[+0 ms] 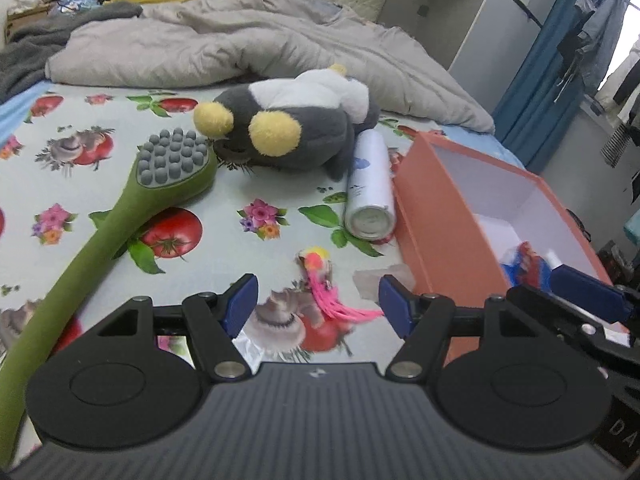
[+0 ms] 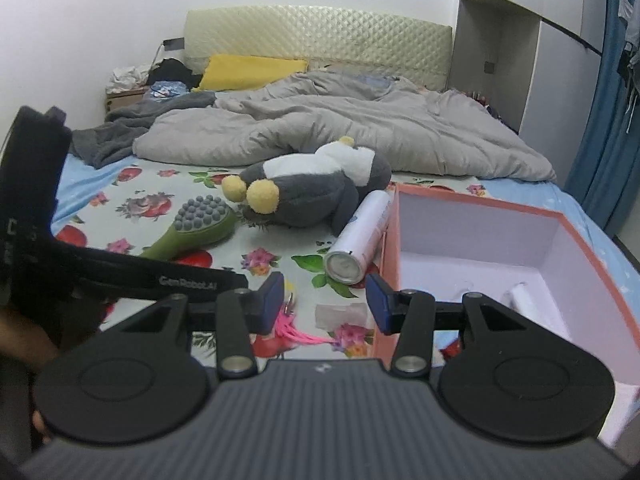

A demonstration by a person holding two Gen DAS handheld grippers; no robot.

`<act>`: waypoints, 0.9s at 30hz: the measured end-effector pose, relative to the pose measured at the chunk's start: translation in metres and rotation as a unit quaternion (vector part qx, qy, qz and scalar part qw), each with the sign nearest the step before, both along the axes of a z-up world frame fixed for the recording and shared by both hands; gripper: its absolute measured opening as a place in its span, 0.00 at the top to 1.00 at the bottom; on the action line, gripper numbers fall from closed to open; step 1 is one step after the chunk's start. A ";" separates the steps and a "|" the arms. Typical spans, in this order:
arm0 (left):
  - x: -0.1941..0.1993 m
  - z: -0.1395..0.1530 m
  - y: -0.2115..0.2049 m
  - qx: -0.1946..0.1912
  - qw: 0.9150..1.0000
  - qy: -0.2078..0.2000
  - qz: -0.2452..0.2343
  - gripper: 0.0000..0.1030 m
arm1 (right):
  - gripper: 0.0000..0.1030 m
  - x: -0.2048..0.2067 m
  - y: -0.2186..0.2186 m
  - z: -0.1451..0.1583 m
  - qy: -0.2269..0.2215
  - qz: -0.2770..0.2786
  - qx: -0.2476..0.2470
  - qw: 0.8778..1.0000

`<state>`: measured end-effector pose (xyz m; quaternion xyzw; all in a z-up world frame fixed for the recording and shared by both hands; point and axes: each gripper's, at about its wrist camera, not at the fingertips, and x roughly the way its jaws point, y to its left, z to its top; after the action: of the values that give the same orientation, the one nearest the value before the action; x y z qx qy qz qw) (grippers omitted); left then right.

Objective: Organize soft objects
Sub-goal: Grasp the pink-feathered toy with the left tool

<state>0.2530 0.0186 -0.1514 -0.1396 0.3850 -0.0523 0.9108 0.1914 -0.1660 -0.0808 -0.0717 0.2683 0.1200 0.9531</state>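
Lying on the fruit-print bed sheet (image 1: 100, 128), the grey plush toy (image 1: 296, 128) sits between green massage brush (image 1: 172, 160) and white spray can (image 1: 370, 184).
Left tongs (image 1: 318, 308) and right tongs (image 2: 326, 300) angle downward, both open and empty; only the right view shows the quilted headboard (image 2: 320, 36) whole, the pink box (image 2: 560, 216) nearby.

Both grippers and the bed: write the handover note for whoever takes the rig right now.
Left gripper: open, empty, above the pink feather toy.
Right gripper: open, empty, at the near corner of the orange box.
On the sheet: plush penguin, green massage brush, white spray can against the box's outer wall.
Done: a few small items already lie in the box.
Left: penguin and feather toy not yet boxed.
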 end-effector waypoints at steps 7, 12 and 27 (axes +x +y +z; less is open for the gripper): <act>0.044 -0.042 0.021 -0.062 0.998 0.032 -0.002 0.39 | 0.59 0.034 0.021 -0.046 0.025 -0.010 -0.023 0.999; 0.074 -0.063 0.019 -0.085 0.995 0.040 -0.016 0.40 | 0.72 0.053 0.030 -0.075 0.040 -0.016 -0.048 0.998; 0.131 -0.090 0.016 -0.110 0.988 0.091 -0.059 0.48 | 0.74 0.105 0.051 -0.130 0.030 -0.037 -0.113 0.992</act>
<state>0.3841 0.0344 -0.2412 -0.2201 0.4658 -0.1345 0.8464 0.2969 -0.1148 -0.2111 -0.1656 0.3111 0.0551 0.9342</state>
